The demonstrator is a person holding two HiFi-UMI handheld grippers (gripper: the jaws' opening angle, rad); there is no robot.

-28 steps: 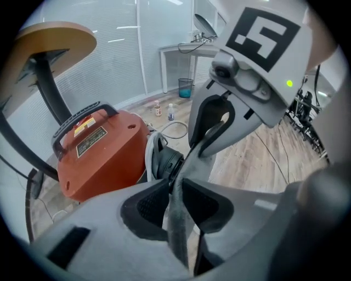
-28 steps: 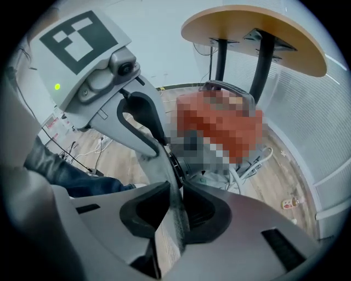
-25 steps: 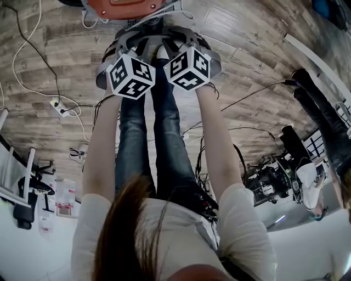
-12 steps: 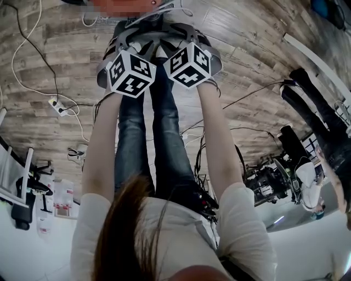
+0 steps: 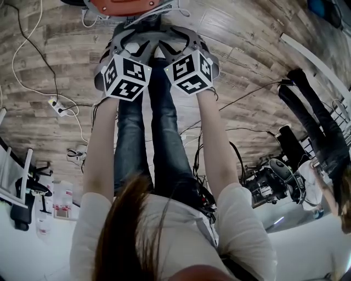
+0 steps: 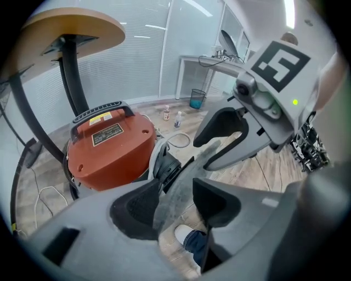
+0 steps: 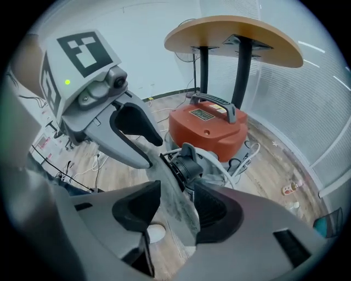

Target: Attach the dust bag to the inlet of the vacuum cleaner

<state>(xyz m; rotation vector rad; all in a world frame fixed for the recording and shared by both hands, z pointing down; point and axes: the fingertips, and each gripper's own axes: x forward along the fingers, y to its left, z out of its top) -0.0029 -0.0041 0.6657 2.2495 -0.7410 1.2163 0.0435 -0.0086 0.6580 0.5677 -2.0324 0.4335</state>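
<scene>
An orange vacuum cleaner (image 6: pixel 109 145) (image 7: pixel 208 126) (image 5: pixel 126 5) stands on the wooden floor, its black inlet (image 6: pixel 164 164) (image 7: pixel 189 164) facing me. A grey dust bag (image 6: pixel 175 186) (image 7: pixel 173 192) rises from the inlet, passing between the jaws of both grippers. My left gripper (image 6: pixel 175 203) (image 5: pixel 131 39) has its jaws wide and closing, and its pads are not pressing on the bag. The right gripper (image 7: pixel 175 206) (image 5: pixel 184 39) stands beside it, jaws likewise wide and closing around the bag without pressing on it. Each gripper shows in the other's view.
A round wooden table (image 7: pixel 233 33) on a black stand rises behind the vacuum. Cables and a power strip (image 5: pixel 59 107) lie on the floor at the left. Small bottles (image 6: pixel 171 116) and a blue bin (image 6: pixel 196 99) stand further off. Another person's legs (image 5: pixel 312 110) are at the right.
The jaws of both grippers stand wider apart than a second ago. The two marker cubes have drifted slightly apart and turned a little.
</scene>
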